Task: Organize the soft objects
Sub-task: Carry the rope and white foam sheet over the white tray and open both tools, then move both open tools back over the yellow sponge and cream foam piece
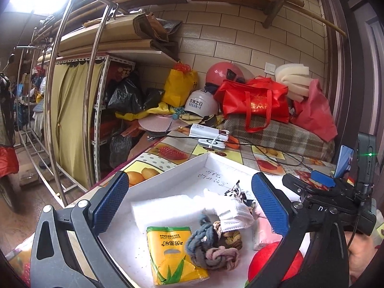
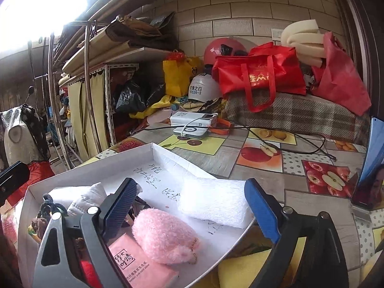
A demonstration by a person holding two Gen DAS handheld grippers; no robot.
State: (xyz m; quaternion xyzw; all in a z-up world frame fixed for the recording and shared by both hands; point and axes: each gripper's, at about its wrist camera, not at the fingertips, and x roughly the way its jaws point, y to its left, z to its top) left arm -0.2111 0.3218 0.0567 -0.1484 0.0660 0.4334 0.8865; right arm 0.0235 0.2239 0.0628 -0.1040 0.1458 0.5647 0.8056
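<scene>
Both grippers hung over the white tray (image 1: 168, 175), and both stood spread wide with nothing between the pads. The left gripper (image 1: 189, 204) hovered above the tray's middle, where a foam block (image 1: 163, 211) lay at about 11 o'clock from the yellow tissue pack (image 1: 172, 256). A face mask (image 1: 230, 212) sat at 1 o'clock from that pack, and a tangle of braided hair ties (image 1: 211, 247) touched its 3 o'clock edge. A red ball (image 1: 266, 259) showed at the tray's 4 o'clock corner, half behind the right finger.

The right gripper (image 2: 192, 206) looked down on a pink plush pouch (image 2: 165, 235) resting against a pink tissue pack (image 2: 141, 264) at its 7 o'clock, with a second foam block (image 2: 216, 199) at 2 o'clock. A yellow sponge (image 2: 242, 268) lay outside the rim, at 5 o'clock (still to be gathered, I judged).

The step in hand seemed to be choosing the next item, since most soft things already lay inside. The next move called for lowering one gripper squarely over a single piece and closing gently, as the plush and foam would squash and the hair ties could drag neighbours along.
</scene>
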